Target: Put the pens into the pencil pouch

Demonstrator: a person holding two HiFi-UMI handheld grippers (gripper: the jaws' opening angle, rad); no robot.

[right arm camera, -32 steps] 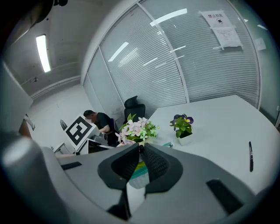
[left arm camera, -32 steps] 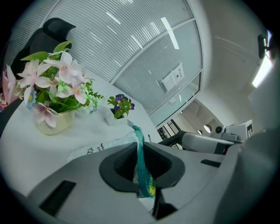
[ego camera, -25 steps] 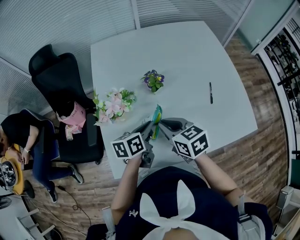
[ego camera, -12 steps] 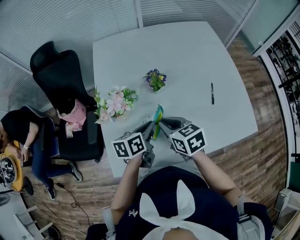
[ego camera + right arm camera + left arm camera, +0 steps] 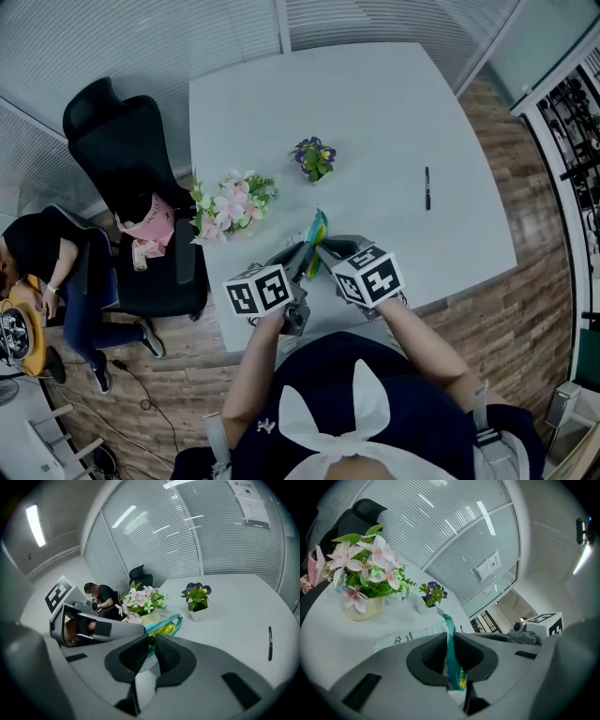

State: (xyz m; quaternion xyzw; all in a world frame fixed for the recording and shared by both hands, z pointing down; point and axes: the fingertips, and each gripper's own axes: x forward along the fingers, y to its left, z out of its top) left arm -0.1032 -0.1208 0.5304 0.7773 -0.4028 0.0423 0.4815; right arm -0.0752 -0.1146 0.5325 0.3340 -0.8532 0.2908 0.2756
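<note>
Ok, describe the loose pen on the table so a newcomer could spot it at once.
On the large white table, look to the right half, away from the pink flower arrangement, the small purple potted plant and the teal-zipped pouch. The slim black pen lies alone there: the only dark, thin thing on the bare top.

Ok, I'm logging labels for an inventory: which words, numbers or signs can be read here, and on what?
Nothing is legible.
pencil pouch: small dark print, too blurred to read.
paper sheets on the glass wall: print too small.
pink bag on the chair: print too small.
</note>
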